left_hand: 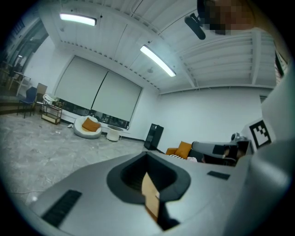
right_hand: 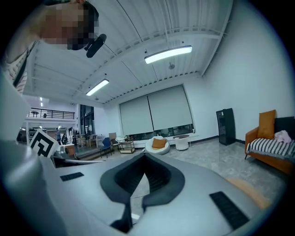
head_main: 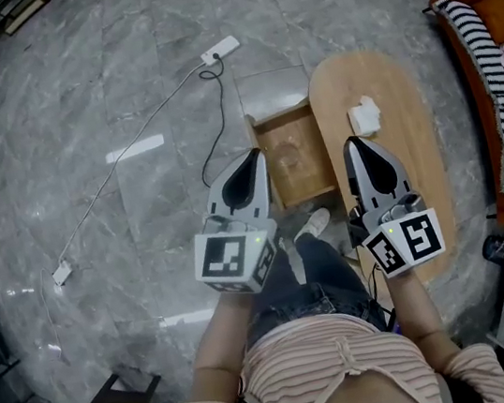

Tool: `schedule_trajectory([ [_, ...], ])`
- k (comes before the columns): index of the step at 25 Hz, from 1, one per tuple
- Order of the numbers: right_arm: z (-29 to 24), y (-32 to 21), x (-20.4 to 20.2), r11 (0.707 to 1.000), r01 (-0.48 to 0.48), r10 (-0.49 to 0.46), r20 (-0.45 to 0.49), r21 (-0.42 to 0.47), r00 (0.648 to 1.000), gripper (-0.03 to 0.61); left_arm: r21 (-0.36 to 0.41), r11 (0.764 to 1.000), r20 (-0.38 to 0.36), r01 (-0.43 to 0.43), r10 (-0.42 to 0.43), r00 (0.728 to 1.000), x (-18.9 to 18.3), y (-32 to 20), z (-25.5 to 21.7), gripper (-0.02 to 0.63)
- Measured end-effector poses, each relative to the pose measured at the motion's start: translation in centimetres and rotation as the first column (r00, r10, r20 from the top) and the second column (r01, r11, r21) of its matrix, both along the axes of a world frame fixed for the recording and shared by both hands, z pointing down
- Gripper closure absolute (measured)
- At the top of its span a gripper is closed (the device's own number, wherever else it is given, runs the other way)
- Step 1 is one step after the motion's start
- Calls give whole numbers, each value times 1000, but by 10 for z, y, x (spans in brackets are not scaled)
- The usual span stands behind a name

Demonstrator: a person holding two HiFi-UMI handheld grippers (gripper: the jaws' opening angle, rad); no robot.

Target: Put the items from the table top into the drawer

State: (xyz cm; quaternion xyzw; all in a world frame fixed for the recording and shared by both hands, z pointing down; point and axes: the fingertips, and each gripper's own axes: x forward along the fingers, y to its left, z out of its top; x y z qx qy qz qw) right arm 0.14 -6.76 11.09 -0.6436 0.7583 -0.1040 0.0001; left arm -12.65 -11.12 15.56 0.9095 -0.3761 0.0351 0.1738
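A crumpled white item (head_main: 365,115) lies on the oval wooden table (head_main: 406,95). The table's drawer (head_main: 294,156) stands pulled out to the left, and its wooden bottom shows. My left gripper (head_main: 250,156) hangs shut above the drawer's left edge with nothing in it. My right gripper (head_main: 356,142) is shut and empty, just short of the white item and above the table. In the left gripper view the left gripper (left_hand: 147,156) points out level across the room. The right gripper (right_hand: 145,155) does the same in the right gripper view.
A white power strip (head_main: 221,51) with a long cable lies on the grey marble floor beyond the drawer. An orange sofa with a striped cloth (head_main: 486,64) stands right of the table. The person's shoe (head_main: 313,224) is beside the drawer's near corner.
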Motion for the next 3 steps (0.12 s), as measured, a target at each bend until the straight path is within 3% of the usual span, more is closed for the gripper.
schedule_trajectory([
  [3, -16, 1, 1, 999, -6, 6, -10, 33, 1000, 571, 23, 1000, -33, 15, -14, 999, -8, -2, -13, 601],
])
